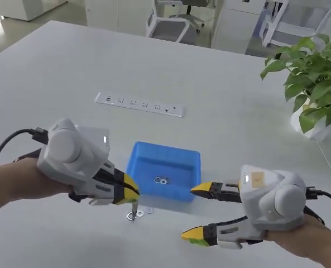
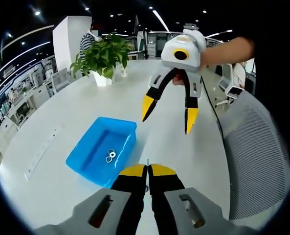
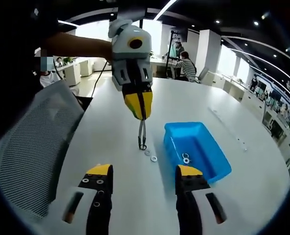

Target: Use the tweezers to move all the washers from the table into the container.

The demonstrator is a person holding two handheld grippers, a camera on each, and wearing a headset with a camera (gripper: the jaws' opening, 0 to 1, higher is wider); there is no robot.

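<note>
Pale grey counter (image 1: pixel 53 72) in an open office, broad bare stretch past a white power strip (image 1: pixel 139 104); potted green plant (image 1: pixel 316 72) by the far right edge.

Head view: shallow blue plastic container (image 1: pixel 136 162) at centre, small metal washers (image 1: pixel 161 180) inside, loose washers (image 1: pixel 144 211) just beside its near wall. Left gripper (image 1: pixel 130 194) jaws clenched on thin metal tweezers (image 1: pixel 133 212). Right gripper (image 1: pixel 188 213) jaws spread, grasping nothing.

Left gripper view: own jaws pressed together, container ahead-left.

Right gripper view: tweezers' tips touching one loose washer.
</note>
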